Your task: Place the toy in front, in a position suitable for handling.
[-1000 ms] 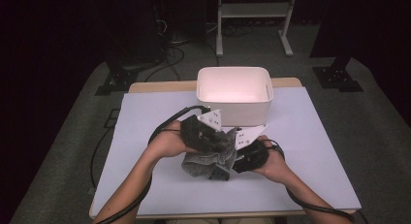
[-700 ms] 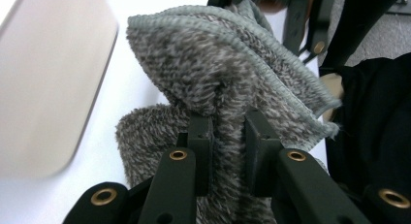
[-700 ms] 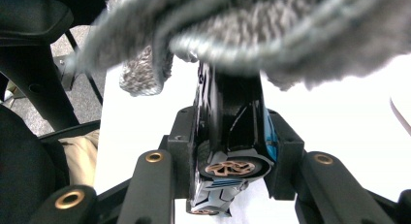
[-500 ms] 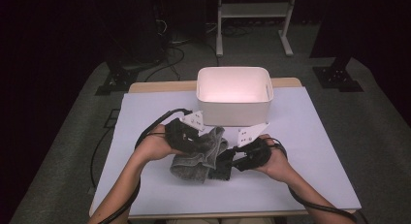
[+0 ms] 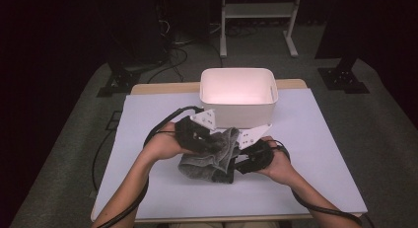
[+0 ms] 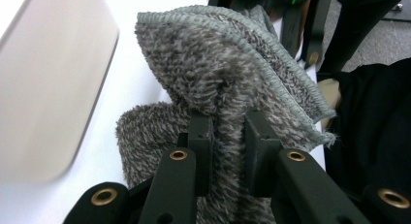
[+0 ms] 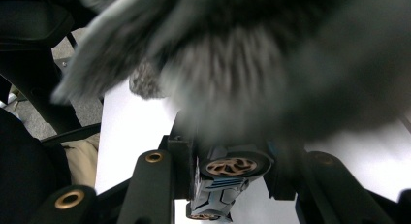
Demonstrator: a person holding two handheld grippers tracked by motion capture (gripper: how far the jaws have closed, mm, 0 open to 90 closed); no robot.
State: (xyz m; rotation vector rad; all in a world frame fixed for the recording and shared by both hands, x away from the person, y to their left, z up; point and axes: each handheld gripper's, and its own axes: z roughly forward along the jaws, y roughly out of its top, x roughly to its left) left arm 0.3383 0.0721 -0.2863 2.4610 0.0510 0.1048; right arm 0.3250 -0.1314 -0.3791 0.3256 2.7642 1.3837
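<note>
A grey terry towel [image 5: 204, 166] lies bunched on the white table cover, one fold lifted. My left gripper [image 5: 214, 143] is shut on that fold; in the left gripper view the towel [image 6: 228, 73] rises between its pinching jaws [image 6: 228, 132]. My right gripper [image 5: 237, 165] lies low at the towel's right edge. In the right gripper view it [image 7: 228, 153] is shut on a small toy car [image 7: 225, 180] with bronze wheels, and the blurred towel [image 7: 252, 64] hangs just above the car.
A white bin [image 5: 239, 109] stands just behind the grippers, its wall also in the left gripper view [image 6: 48, 78]. The white table cover [image 5: 320, 154] has bare room left and right. Cables trail from both hands toward the front edge.
The left gripper swung out to the left with the towel, then came back right; the lifted fold now sits over the right gripper. The right hand stayed put.
</note>
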